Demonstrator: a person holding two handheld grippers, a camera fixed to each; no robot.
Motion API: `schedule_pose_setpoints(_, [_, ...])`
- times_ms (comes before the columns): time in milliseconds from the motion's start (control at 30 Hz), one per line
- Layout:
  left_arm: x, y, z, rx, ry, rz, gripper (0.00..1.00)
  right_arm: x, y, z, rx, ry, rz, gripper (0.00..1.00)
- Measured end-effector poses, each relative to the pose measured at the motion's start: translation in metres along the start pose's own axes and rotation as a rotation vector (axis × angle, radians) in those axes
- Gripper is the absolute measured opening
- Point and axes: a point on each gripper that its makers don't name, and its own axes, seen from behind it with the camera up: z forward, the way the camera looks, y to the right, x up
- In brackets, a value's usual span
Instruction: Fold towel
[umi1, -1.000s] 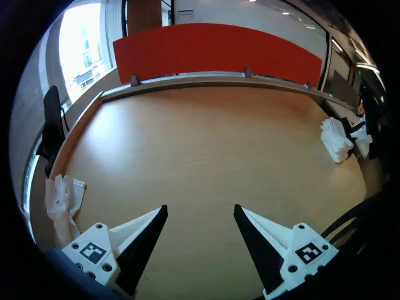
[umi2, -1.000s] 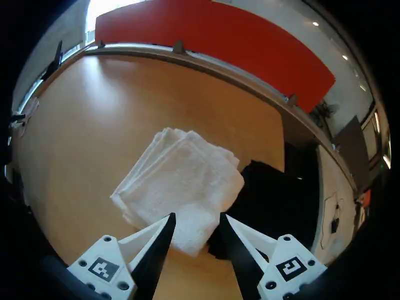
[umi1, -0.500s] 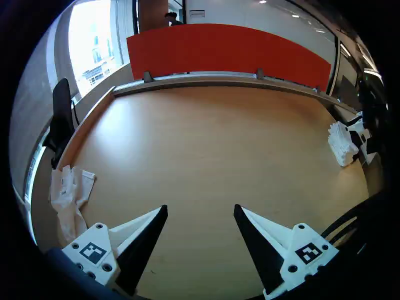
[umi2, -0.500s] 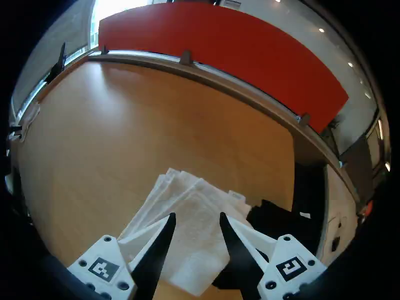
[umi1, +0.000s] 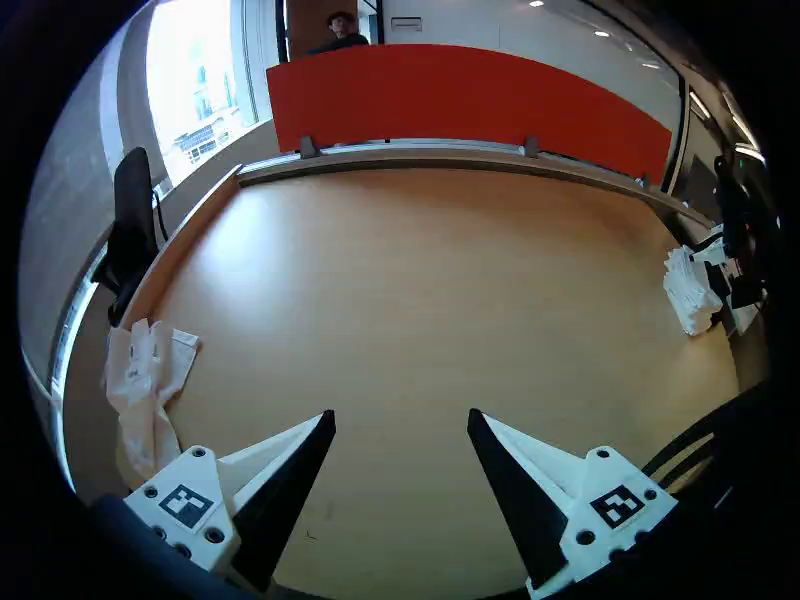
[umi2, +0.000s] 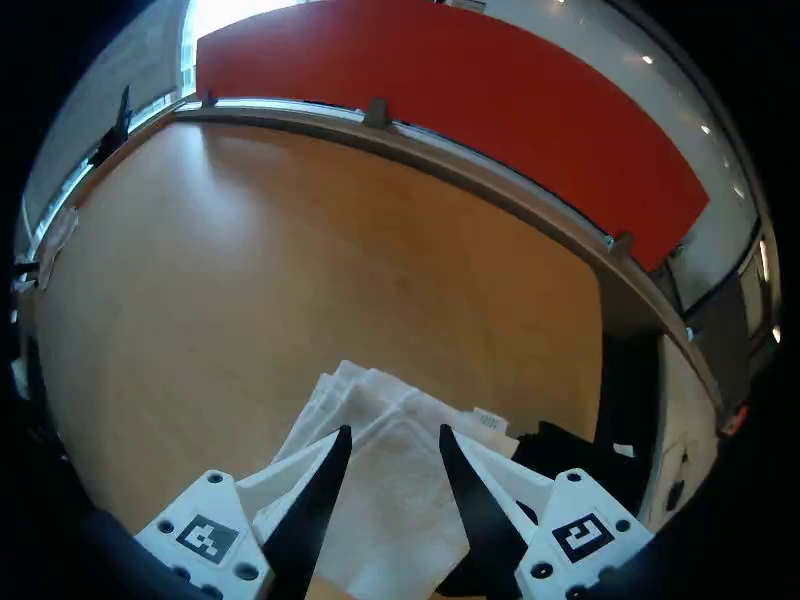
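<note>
So, the left tongs (umi1: 400, 415) are spread wide over bare table (umi1: 430, 270). The right tongs (umi2: 392, 435) are apart too, low over the folded white towel (umi2: 395, 510) lying on the table. I can't really tell if the tips touch it.

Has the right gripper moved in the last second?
Yes. The right gripper has advanced over the towel, which lay ahead of its tips before and stays beside the black item.
</note>
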Motion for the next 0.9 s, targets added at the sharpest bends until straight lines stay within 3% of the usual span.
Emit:
schedule_pose_setpoints(367, [0.0, 0.003, 0.0, -0.002, -0.002, 0.004, 0.99, -0.002, -0.004, 0.008, -0.007, -0.011, 0.011, 0.56])
schedule_pose_setpoints(667, [-0.005, 0.002, -0.003, 0.003, -0.006, 0.0, 0.99, -0.001, -0.009, 0.011, 0.0, -0.011, 0.01, 0.55])
schedule_pose_setpoints(900, [-0.006, 0.002, -0.003, 0.003, -0.006, -0.006, 0.99, -0.003, -0.012, 0.011, 0.003, -0.018, -0.012, 0.32])
